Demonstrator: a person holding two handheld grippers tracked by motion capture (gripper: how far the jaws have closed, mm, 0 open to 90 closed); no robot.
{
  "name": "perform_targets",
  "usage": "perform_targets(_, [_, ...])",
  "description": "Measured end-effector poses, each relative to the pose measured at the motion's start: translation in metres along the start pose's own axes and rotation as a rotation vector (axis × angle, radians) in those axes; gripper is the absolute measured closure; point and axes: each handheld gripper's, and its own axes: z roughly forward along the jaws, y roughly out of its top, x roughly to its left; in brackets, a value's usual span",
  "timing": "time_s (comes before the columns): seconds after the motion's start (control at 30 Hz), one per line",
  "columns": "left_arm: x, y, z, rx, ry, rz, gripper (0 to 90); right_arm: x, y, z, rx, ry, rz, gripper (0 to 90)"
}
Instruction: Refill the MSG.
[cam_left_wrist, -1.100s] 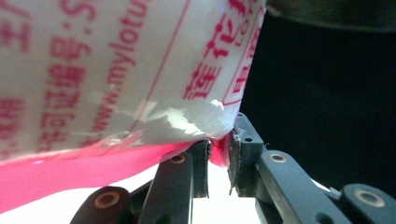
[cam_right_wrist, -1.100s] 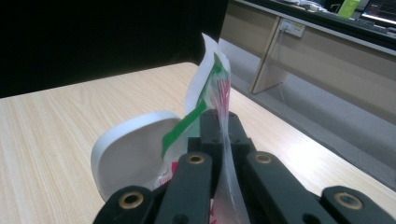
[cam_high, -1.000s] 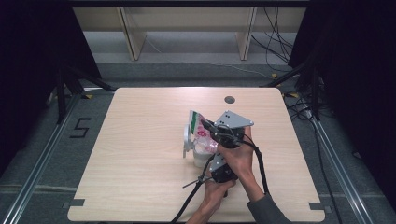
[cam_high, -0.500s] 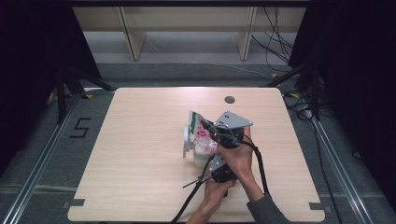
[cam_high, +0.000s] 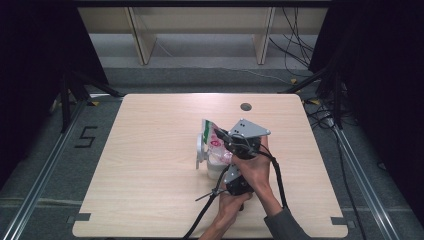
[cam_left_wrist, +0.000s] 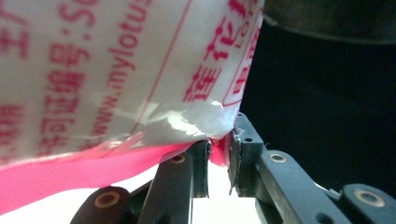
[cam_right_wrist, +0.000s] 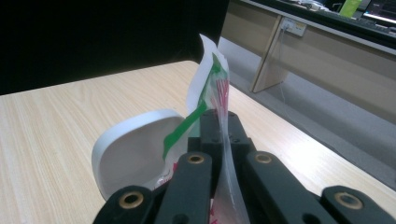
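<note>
Both grippers pinch the printed plastic bag (cam_high: 212, 140): right gripper (cam_high: 231, 141) clamps its upper edge, left gripper (cam_high: 226, 172) its bottom corner at six o'clock, bag upright over the white container (cam_right_wrist: 133, 149).

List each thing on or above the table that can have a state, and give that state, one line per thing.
plastic bag: upright, held by both grippers, its top edge free.
left gripper: shut on the bag's pink bottom edge.
right gripper: shut on the bag's clear film.
white cup: on the table, beside the bag; whether it is full or empty cannot be told.
table: bare wood around the work.
</note>
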Motion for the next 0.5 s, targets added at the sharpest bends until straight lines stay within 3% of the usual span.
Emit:
perform_targets(0.1, [-0.0007,0.0002,0.0,-0.013,-0.009,-0.009,79.4,0.0006,0.0008,-0.0017,0.001,0.018,0.033,90.0])
perform_targets(0.13, [-0.0008,0.0004,-0.0001,-0.014,-0.009,-0.008,79.4,-0.0005,0.0013,-0.0024,-0.002,0.012,0.013,90.0])
perform_targets(0.37, [-0.0004,0.0008,0.0014,-0.006,0.001,0.002,79.4,0.0002,0.0012,-0.0019,-0.005,-0.006,0.003,90.0])
perform_targets(0.5, [-0.0007,0.0008,0.0017,-0.011,0.003,-0.001,79.4,0.0017,0.0017,-0.0024,0.011,0.023,0.039,90.0])
